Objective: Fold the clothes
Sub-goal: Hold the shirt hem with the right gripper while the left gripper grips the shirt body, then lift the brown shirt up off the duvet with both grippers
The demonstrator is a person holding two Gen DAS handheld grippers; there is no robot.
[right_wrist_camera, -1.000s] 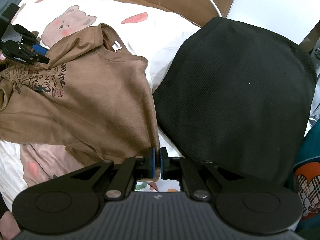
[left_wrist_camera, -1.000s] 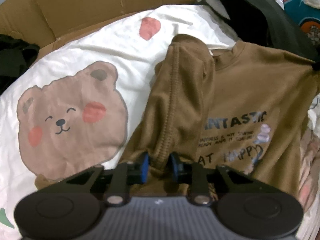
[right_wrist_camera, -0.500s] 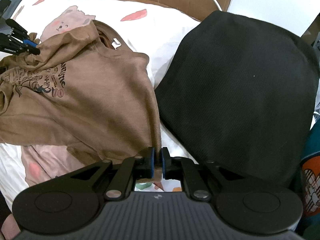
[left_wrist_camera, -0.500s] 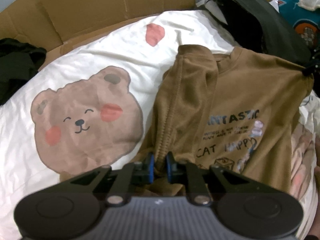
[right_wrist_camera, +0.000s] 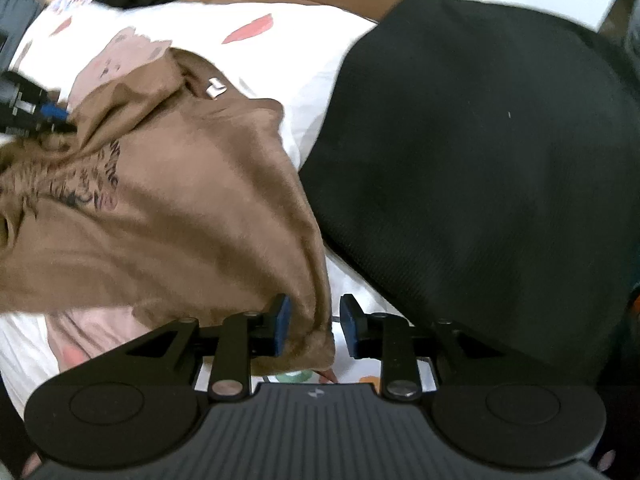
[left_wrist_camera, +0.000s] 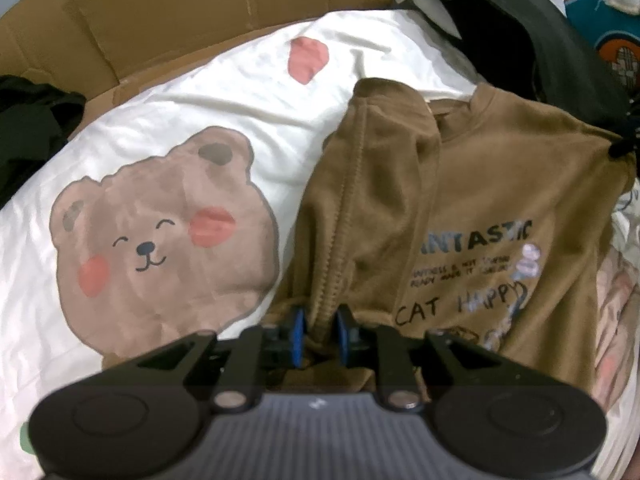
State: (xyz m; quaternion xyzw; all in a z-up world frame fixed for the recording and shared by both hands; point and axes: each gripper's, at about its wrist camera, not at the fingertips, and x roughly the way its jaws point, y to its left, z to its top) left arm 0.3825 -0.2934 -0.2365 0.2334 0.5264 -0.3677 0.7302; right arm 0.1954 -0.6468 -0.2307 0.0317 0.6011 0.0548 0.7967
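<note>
A brown T-shirt point(left_wrist_camera: 500, 200) with black print lies on a white bear-print sheet point(left_wrist_camera: 160, 240), its left sleeve folded in over the chest. My left gripper point(left_wrist_camera: 321, 334) holds the folded sleeve's seam ridge between its blue pads, and its jaws are opening slightly. In the right wrist view the shirt point(right_wrist_camera: 180, 200) drapes toward my right gripper point(right_wrist_camera: 315, 326), whose jaws are opening. The shirt's corner rests against that gripper's left pad, and white sheet shows before the right pad. The left gripper point(right_wrist_camera: 44, 114) appears at that view's left edge.
A large black garment point(right_wrist_camera: 480, 160) lies right of the shirt, touching its edge. Cardboard point(left_wrist_camera: 200, 20) rises behind the sheet. More dark cloth point(left_wrist_camera: 28, 132) sits at the far left and a teal item point(left_wrist_camera: 608, 32) at the far right.
The right gripper's jaws have parted and no longer pinch the shirt's corner; its view has rolled. The left gripper's jaws are slightly wider than half a second ago, with the sleeve still between them.
</note>
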